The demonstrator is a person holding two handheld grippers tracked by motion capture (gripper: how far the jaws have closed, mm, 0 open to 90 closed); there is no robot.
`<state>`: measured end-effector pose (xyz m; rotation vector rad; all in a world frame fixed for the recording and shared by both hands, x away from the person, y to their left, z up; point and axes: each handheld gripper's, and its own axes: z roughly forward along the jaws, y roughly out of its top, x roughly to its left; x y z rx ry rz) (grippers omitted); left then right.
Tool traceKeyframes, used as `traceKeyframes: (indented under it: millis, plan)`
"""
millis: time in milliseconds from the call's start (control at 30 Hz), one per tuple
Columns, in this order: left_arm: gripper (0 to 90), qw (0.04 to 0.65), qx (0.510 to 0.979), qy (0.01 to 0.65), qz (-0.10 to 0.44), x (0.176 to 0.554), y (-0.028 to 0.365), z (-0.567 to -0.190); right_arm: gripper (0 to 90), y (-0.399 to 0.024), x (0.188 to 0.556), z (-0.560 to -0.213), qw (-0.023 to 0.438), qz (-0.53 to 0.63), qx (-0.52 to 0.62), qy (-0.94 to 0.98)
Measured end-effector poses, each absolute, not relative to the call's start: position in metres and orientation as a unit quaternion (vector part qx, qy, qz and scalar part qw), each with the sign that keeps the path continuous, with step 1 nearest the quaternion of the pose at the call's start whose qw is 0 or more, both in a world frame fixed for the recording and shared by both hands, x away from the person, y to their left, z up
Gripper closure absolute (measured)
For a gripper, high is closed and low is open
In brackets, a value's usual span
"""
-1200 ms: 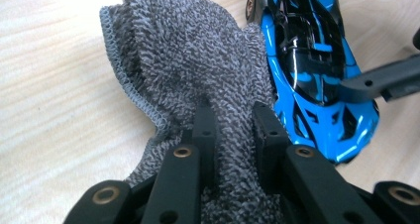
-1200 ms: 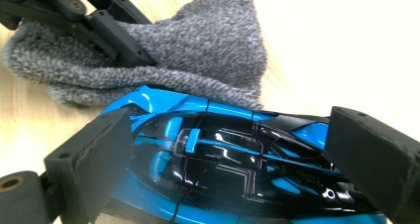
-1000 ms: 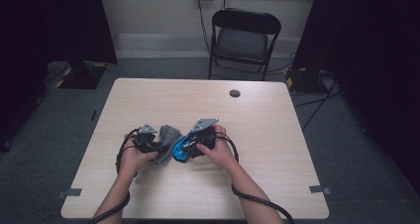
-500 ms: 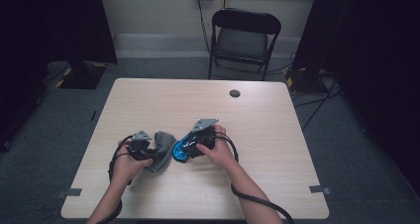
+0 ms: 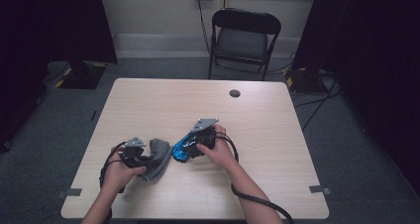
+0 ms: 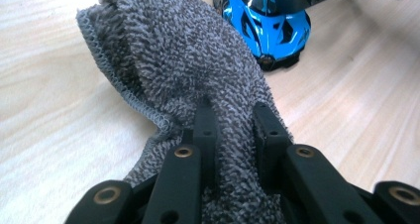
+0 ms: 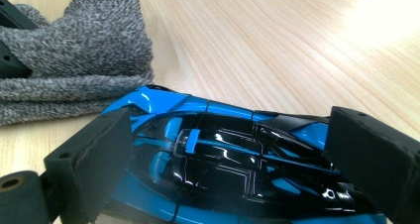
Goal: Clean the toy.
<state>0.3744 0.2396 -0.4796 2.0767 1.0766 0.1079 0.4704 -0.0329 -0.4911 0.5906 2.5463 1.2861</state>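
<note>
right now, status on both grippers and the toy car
Left gripper shut on grey cloth. Right gripper clamps blue toy car on table. Cloth beside car, nothing between.

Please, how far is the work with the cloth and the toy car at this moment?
Done: both things are gripped. The left gripper is shut on the grey cloth, and the right gripper has its jaws against the sides of the blue toy car. In hand: the cloth lies just beside the car, not on it. Left: probably bringing the cloth onto the car to wipe it.
</note>
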Motion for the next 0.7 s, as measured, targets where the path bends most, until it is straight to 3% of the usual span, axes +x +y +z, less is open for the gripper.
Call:
traceKeyframes:
  millis: [267, 700]
  plan:
    - [76.0, 0.392, 0.813, 0.429, 0.043, 0.367, 0.255, -0.473, 4.4, -0.033, 0.470, -0.491, 0.115, 0.440, 0.202, 0.868]
    - [75.3, 0.432, 0.776, 0.448, 0.107, 0.390, 0.270, -0.450, 4.4, -0.034, 0.470, -0.492, 0.115, 0.442, 0.201, 0.866]
